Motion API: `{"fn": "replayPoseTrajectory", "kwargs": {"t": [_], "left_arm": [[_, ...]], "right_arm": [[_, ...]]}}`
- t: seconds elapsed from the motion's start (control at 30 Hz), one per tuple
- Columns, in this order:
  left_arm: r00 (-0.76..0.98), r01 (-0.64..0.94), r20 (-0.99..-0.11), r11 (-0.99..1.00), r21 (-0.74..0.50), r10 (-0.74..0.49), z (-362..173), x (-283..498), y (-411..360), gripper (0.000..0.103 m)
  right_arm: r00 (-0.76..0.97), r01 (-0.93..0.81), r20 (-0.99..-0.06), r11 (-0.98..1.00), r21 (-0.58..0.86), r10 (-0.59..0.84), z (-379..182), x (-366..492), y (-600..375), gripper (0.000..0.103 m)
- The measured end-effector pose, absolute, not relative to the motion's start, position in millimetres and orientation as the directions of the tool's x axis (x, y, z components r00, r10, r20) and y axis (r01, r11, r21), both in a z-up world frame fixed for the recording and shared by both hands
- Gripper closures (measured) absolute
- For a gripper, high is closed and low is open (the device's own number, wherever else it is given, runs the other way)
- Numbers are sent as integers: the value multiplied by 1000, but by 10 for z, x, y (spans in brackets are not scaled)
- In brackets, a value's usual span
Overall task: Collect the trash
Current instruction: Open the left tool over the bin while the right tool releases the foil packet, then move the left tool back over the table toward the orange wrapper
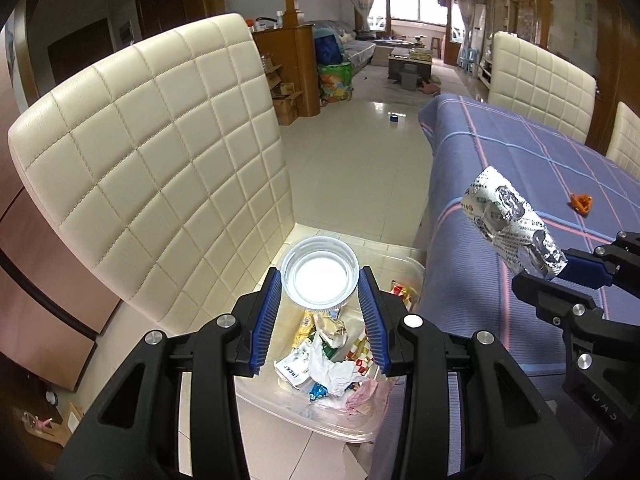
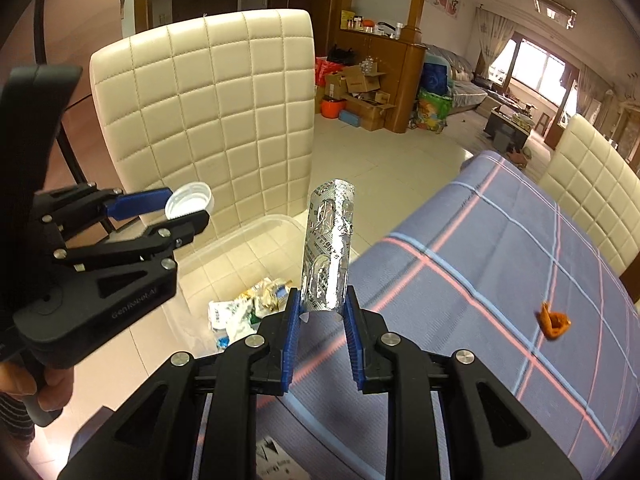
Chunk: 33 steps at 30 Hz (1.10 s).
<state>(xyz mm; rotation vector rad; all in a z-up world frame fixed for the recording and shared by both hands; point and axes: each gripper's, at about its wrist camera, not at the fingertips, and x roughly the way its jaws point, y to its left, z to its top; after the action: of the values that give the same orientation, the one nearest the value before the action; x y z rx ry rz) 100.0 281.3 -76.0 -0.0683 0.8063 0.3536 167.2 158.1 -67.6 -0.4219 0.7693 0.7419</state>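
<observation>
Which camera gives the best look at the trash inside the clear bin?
The left wrist view: it looks straight down into the clear bin at the wrappers. The right wrist view shows only a few wrappers; its own gripper hides the rest.

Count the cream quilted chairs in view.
3. One chair stands beside the clear bin; a second at the table's far side; a third's edge beside it. Others may be hidden.
</observation>
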Motion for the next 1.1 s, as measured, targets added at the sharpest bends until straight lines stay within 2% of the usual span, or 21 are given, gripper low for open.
{"fn": "replayPoseTrajectory", "kwargs": {"t": [0.03, 0.1, 0.13, 0.17, 0.2, 0.23, 0.33, 0.77, 1.1], "left_arm": [[634, -341, -719, 937, 73, 287, -769, 1006, 2837, 61], [629, -350, -720, 934, 74, 293, -785, 1013, 2870, 60], [627, -355, -719, 931, 79, 300, -795, 1015, 2884, 53], [626, -359, -716, 929, 89, 311, -801, 1020, 2895, 37], [623, -367, -710, 924, 105, 328, -802, 1019, 2892, 26], [629, -383, -690, 915, 127, 359, -793, 996, 2882, 12], [647, -373, -663, 915, 156, 377, -767, 983, 2857, 8], [633, -344, -687, 925, 163, 356, -743, 1067, 2706, 4], [663, -237, -687, 954, 184, 297, -622, 1160, 2149, 4]], "right_arm": [[499, -732, -745, 676, -89, 442, -668, 1676, 1606, 78], [548, -719, -720, 679, -145, 426, -648, 1660, 1645, 68], [596, -696, -697, 691, -198, 400, -641, 1640, 1665, 50], [636, -672, -669, 702, -235, 384, -634, 1621, 1671, 33], [649, -665, -655, 706, -243, 386, -624, 1615, 1666, 31], [653, -662, -650, 710, -240, 389, -621, 1621, 1652, 30], [635, -661, -669, 719, -212, 386, -642, 1679, 1606, 30], [605, -630, -705, 764, -138, 371, -649, 1743, 1225, 30], [645, -517, -699, 850, -101, 310, -560, 1819, 461, 30]]}}
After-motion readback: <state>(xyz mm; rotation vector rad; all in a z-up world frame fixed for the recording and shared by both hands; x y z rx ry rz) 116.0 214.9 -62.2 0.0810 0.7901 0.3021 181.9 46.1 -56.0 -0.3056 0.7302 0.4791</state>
